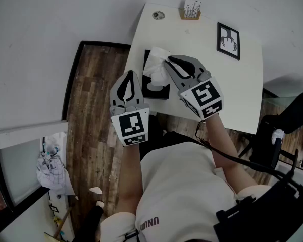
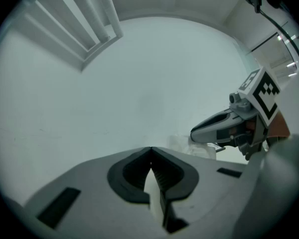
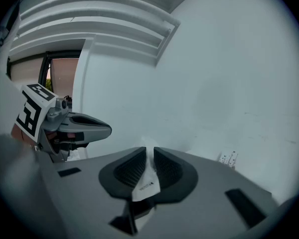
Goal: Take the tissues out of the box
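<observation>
A black tissue box (image 1: 157,88) lies at the near left edge of the white table (image 1: 232,95). A white tissue (image 1: 156,65) rises out of its top. My right gripper (image 1: 170,60) is above the box, shut on that tissue. In the right gripper view the tissue (image 3: 147,182) runs between the closed jaws of the right gripper (image 3: 149,151). My left gripper (image 1: 130,74) hangs just left of the box with its jaws shut. In the left gripper view the tips of the left gripper (image 2: 150,149) meet; a pale sliver behind them is unclear. The tissue (image 2: 202,151) shows beyond.
A framed picture (image 1: 228,40) lies on the table's far right. A small wooden holder (image 1: 191,10) and a round disc (image 1: 158,15) sit at its far edge. A black chair (image 1: 285,125) stands to the right. Wooden floor (image 1: 93,110) runs along the left.
</observation>
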Demonstrator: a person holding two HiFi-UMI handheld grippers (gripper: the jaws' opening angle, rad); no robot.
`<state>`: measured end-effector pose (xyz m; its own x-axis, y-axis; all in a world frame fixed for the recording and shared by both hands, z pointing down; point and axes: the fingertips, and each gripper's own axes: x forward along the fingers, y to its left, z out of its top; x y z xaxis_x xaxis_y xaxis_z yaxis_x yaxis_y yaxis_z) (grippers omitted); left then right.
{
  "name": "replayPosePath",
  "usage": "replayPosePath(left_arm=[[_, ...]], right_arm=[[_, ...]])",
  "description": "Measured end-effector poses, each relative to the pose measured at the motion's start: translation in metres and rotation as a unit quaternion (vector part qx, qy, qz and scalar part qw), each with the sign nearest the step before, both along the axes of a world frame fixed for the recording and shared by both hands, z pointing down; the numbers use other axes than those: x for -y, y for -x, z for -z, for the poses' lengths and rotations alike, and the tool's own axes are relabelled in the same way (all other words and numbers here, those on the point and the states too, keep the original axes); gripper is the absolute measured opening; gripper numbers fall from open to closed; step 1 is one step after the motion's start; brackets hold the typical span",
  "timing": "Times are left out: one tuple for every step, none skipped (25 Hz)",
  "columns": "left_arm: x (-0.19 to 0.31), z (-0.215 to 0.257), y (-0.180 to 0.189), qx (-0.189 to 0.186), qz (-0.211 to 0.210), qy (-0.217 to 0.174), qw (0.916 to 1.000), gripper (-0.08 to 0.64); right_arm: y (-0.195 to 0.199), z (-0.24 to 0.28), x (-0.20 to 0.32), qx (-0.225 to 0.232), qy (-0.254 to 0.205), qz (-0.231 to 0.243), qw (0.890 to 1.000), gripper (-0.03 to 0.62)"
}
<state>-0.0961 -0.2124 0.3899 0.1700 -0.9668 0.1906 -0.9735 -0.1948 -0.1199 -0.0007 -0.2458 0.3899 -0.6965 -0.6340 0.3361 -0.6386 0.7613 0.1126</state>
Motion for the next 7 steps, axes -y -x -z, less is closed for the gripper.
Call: replayPosePath(left_arm=[[0.0001,-0.0006,-0.0001,0.0,0.0,0.0,1.0,0.012],[0.0001,-0.0012,0.0,0.0,0.0,0.001,1.0,0.012],[-0.0001,-0.0019,0.0002,0.0,0.0,0.002,1.0,0.012],[-0.0004,-0.0023,0.0004,-0.001,0.0,0.003,1.0,0.012],[-0.0006,-0.0026,0.0007,-0.001,0.001,0.003,1.0,0.012],[-0.0007,-0.0029,0.001,-0.002,0.001,0.003,1.0,0.012],[-0.0009,-0.0031,0.0013,-0.002,0.002,0.003,1.0,0.012]], right_arm=[[0.0002,-0.0002,-0.0001,0.0,0.001,0.001,1.0,0.064],[0.0003,-0.0006,-0.0003,-0.001,0.001,0.001,1.0,0.064],[0.0003,-0.0013,-0.0005,-0.002,0.001,0.002,1.0,0.064],[0.0003,-0.0021,-0.0006,-0.003,0.002,0.002,1.0,0.064],[0.0005,-0.0026,-0.0007,-0.004,0.003,0.002,1.0,0.064],[0.0009,-0.003,-0.0007,-0.004,0.004,0.002,1.0,0.064],[0.0013,-0.0034,-0.0006,-0.004,0.004,0.001,1.0,0.064]])
